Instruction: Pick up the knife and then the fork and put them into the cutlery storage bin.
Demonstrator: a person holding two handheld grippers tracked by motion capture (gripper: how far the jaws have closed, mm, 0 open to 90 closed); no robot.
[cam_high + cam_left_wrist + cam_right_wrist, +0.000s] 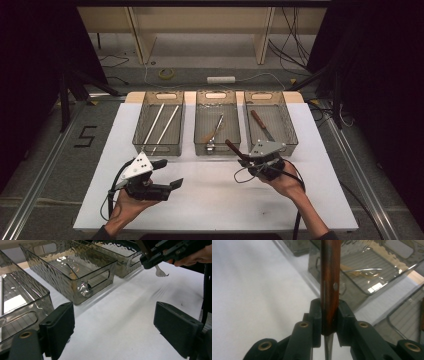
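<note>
Wooden-handled fork [330,287] held in right tool [248,161], jaws clamped on the brown handle from both sides near its lower end; metal shank runs down below the pads in the right gripper view. In the left gripper view the tines [161,272] hang under that tool, off the white counter [210,200]. Handle end points up and away toward the middle bin [217,148], just in front of its near wall. Middle bin holds a wooden-handled piece and a metal utensil, exact kind hard to tell. Right bin [286,136] holds a knife [260,123] with a brown handle. Left bin [158,147] holds two pale sticks [160,125] lying lengthwise. Three smoked-plastic bins stand side by side along the far part of the counter. Left tool [170,177] at near left, jaws wide apart, nothing between them, above bare counter in front of the left bin. Floor beyond shows cables and a tape roll [166,73].
</note>
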